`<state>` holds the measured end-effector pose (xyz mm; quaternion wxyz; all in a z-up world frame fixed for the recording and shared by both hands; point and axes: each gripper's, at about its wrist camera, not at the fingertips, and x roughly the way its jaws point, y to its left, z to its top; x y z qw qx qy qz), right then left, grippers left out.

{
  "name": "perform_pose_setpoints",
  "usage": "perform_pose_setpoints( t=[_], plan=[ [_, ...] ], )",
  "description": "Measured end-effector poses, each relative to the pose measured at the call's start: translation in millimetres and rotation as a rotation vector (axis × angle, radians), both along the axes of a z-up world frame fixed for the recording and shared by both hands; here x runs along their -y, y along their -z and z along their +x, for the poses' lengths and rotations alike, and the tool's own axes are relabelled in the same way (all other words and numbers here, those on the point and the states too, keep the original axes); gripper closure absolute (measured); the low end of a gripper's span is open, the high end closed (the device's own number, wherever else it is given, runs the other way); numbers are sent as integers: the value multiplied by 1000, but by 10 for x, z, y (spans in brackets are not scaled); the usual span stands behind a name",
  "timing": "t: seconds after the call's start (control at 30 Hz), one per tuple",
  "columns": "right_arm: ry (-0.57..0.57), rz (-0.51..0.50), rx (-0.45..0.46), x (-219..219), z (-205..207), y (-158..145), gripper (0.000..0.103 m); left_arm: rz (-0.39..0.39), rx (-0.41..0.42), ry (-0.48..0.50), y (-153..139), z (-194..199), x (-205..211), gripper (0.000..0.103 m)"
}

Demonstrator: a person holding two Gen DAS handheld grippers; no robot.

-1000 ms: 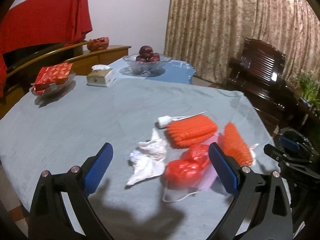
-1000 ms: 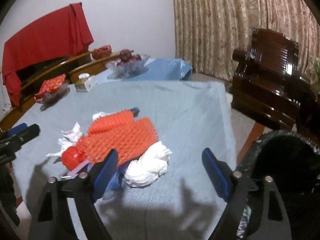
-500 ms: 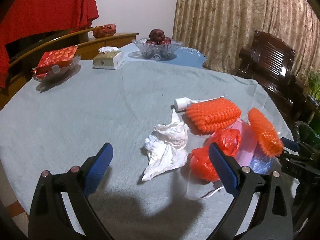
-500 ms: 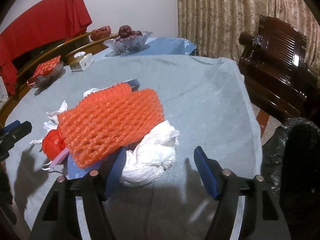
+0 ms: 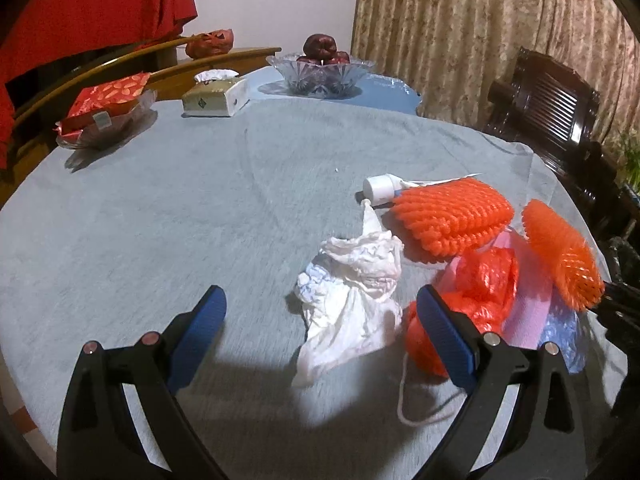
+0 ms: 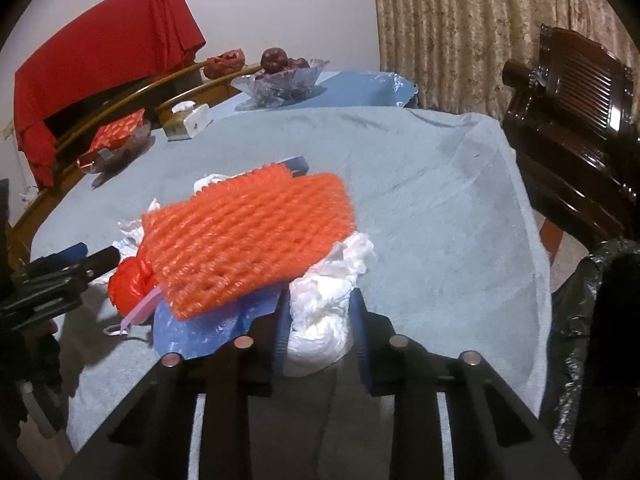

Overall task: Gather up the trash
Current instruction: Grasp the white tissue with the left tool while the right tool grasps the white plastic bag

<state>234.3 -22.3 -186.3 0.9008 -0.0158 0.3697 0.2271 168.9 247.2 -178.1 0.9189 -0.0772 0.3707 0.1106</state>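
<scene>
The bench (image 5: 160, 208) is round and covered with a grey-blue cloth; the trash lies in a cluster near its right-hand edge. A black-lined trash bin (image 6: 596, 320) stands off the bench, just beside that edge, at the right of the right wrist view.

The orange foam net (image 6: 248, 236) is the largest item of the cluster. It lies on top of a blue plastic sheet (image 6: 192, 328) and partly over the white wad (image 6: 324, 312). A second orange foam net (image 5: 452, 216) lies further in on the bench, with a white-capped tube (image 5: 380, 188) touching its far end.

The right gripper (image 6: 320, 336) has its blue pads pressed against both sides of the white wad, which sits on the bench at the near edge of the cluster, so the gripper is clamped on it.

The left gripper (image 5: 320, 332) is low over the bench with its fingers spread wide apart and nothing between them. The crumpled white tissue (image 5: 352, 288) lies just ahead of it, between the lines of its two fingers. A red plastic bag (image 5: 472, 292) lies just beside the tissue, partly behind the gripper's right finger, on a pink sheet (image 5: 524, 312).

At the far side of the bench stand a glass fruit bowl (image 5: 320, 72), a tissue box (image 5: 216, 96) and a dish holding a red packet (image 5: 108, 100).
</scene>
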Motion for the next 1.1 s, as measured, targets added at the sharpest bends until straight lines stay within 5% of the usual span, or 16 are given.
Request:
perform_pose_setpoints(
  t=[0.2, 0.3, 0.47, 0.53, 0.9, 1.1],
  plan=[
    [26, -48, 32, 51, -17, -56, 75, -24, -32, 11, 100, 178, -16, 23],
    [42, -44, 31, 102, -13, -63, 75, -64, -58, 24, 166, 239, -36, 39],
    [49, -40, 38, 120, -11, -87, 75, -101, -52, 65, 161, 267, 16, 86],
    [51, -36, 44, 118, -18, -108, 75, -95, -46, 73, 137, 252, 59, 92],
    [66, -8, 83, 200, -95, -295, 75, -93, 45, 59, -211, 45, 82, 97],
    [60, -4, 74, 200, -110, -275, 75, -98, -9, 62, -87, 83, 70, 90]
  ],
)
